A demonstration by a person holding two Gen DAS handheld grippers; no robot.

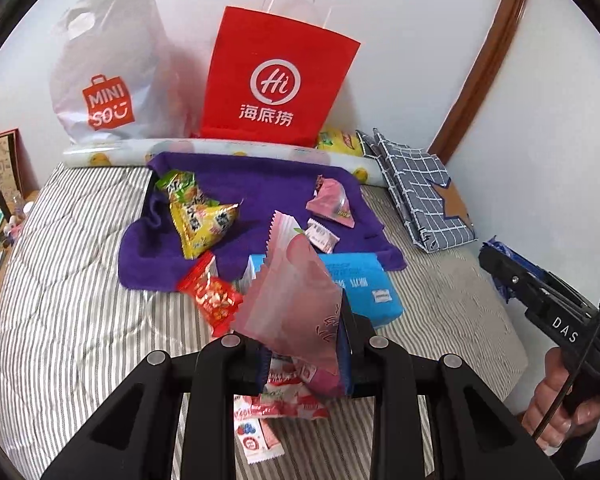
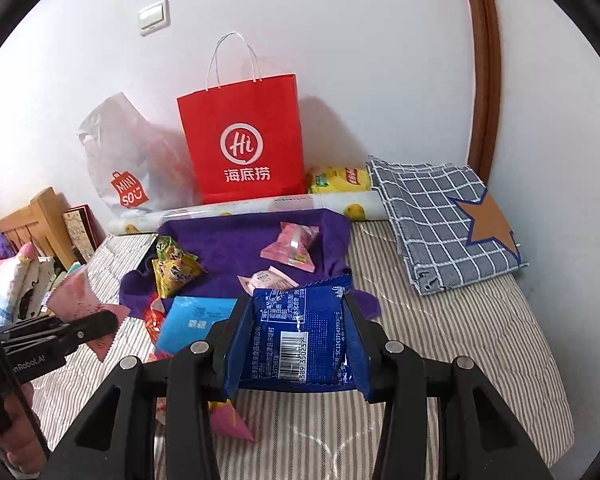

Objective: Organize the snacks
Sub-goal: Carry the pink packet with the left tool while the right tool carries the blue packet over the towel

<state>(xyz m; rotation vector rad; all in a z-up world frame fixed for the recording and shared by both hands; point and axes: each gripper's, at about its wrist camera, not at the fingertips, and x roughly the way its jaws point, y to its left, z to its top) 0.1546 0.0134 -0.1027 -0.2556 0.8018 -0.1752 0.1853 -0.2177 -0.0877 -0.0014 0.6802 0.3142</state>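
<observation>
My left gripper (image 1: 306, 344) is shut on a pink snack packet (image 1: 296, 288), held above the striped bed; it also shows at the left of the right wrist view (image 2: 80, 300). My right gripper (image 2: 296, 344) is shut on a blue snack packet (image 2: 300, 328) with a barcode; this gripper shows at the right edge of the left wrist view (image 1: 496, 268). On a purple towel (image 1: 260, 176) lie a yellow-green packet (image 1: 196, 216), a pink packet (image 1: 332, 200) and a small white packet (image 1: 320, 236). A red packet (image 1: 212, 296) and a light blue pack (image 1: 364, 284) lie at its front edge.
A red paper bag (image 1: 276, 80) and a white Miniso plastic bag (image 1: 108, 68) stand against the wall. A folded checked cloth (image 1: 416, 192) lies at the right, a yellow chip bag (image 1: 338, 142) behind the towel. More small snack packets (image 1: 276, 404) lie under my left gripper.
</observation>
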